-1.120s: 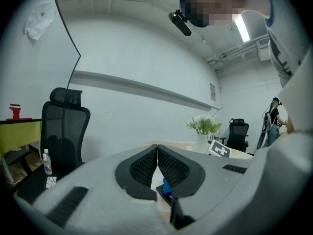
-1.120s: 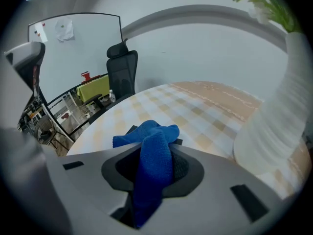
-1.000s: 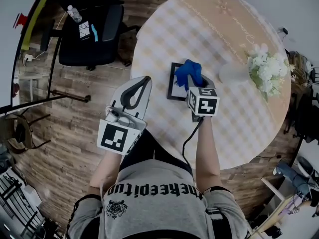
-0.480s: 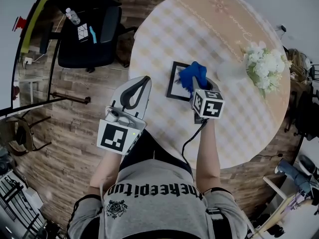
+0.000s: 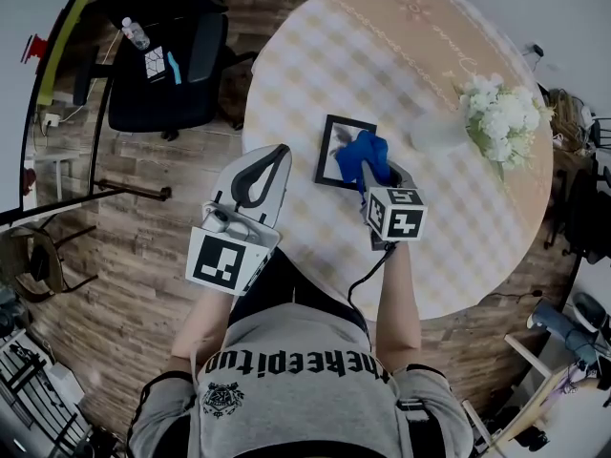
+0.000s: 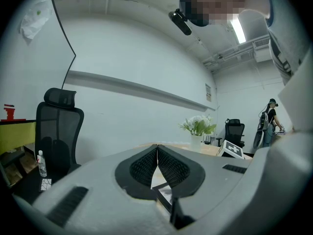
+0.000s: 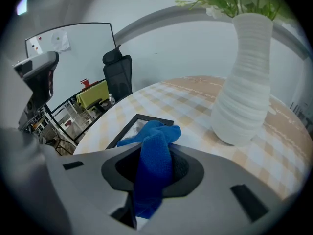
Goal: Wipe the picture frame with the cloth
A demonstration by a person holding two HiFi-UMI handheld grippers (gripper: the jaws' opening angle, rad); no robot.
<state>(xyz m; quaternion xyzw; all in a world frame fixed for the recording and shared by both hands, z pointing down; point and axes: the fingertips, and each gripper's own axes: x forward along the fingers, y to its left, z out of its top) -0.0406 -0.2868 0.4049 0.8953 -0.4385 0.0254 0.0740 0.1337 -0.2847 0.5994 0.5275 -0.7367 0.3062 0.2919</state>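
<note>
1. Head view: the right gripper (image 5: 368, 174) was clamped on the blue cloth (image 5: 361, 153). The cloth was bunched ahead of its tips, over the right part of the frame (image 5: 330, 149). The frame lay flat on the table (image 5: 315, 55), just ahead of that gripper. The left gripper (image 5: 271, 160) hung at the table's edge with its jaws together on nothing, and the frame lay to its right, apart from it. I judged the wiping to be under way, with the frame's left part not yet covered.
2. Head view, writing: script (image 5: 425, 12) ran along the table's far rim but was too small to read. The print on the shirt (image 5: 296, 370) was upside down and only partly legible. The cube (image 5: 394, 213) on each gripper bore only square markers.
3. Left gripper view: the jaws met at their tips with nothing between them. A corner of the frame showed through the gap below. No print could be read.
4. Right gripper view: the jaws pinched the cloth, and its loose end flopped forward over the frame's near edge. I could not tell whether it pressed on the glass. A white vase (image 7: 242, 82) stood ahead and to the right.
5. Next move, as I judged it: press the cloth down and sweep it left across the glass, away from the vase. The unheld frame might slide, so the left gripper could steady its edge.
</note>
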